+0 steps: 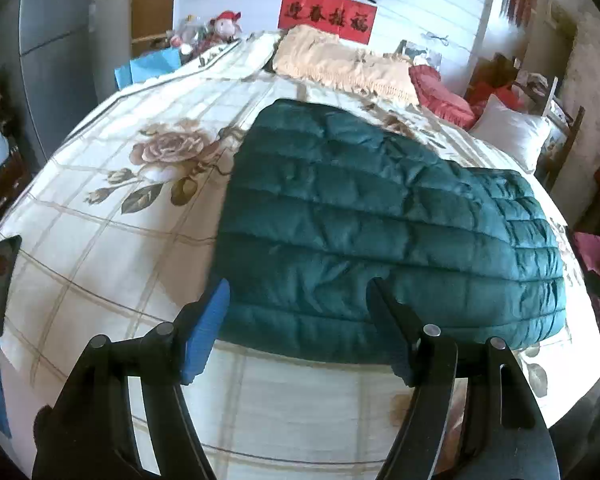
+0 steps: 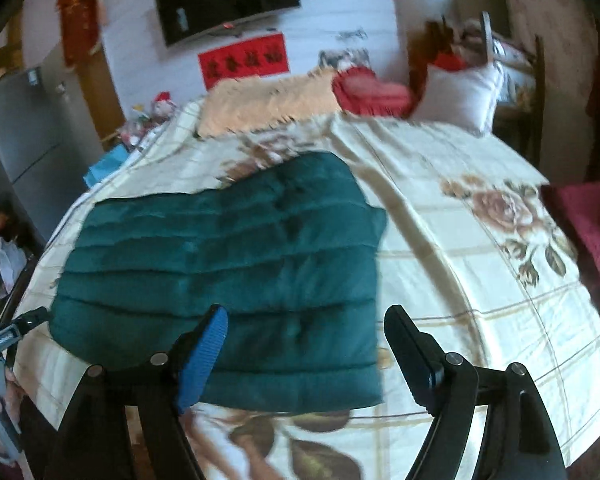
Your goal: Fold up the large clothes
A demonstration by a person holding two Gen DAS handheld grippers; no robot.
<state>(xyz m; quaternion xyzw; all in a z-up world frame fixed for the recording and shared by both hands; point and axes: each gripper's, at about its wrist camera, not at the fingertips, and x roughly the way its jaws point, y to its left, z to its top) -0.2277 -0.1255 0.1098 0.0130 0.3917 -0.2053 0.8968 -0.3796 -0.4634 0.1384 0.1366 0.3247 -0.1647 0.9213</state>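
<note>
A dark green quilted puffer jacket [image 1: 380,224] lies folded flat on the floral bedspread [image 1: 112,240]. My left gripper [image 1: 298,292] is open and empty, hovering just above the jacket's near left corner. In the right wrist view the same jacket [image 2: 228,272] lies left of centre. My right gripper [image 2: 306,324] is open and empty above the jacket's near right corner. The left gripper [image 2: 8,336] shows at the left edge of that view, held in a hand.
A beige fringed blanket [image 1: 340,60], a red cushion [image 1: 444,96] and a white pillow [image 1: 512,128] lie at the head of the bed. A phone [image 1: 0,284] lies at the bed's left edge. A maroon cloth [image 2: 588,232] lies on the right. Furniture and clutter surround the bed.
</note>
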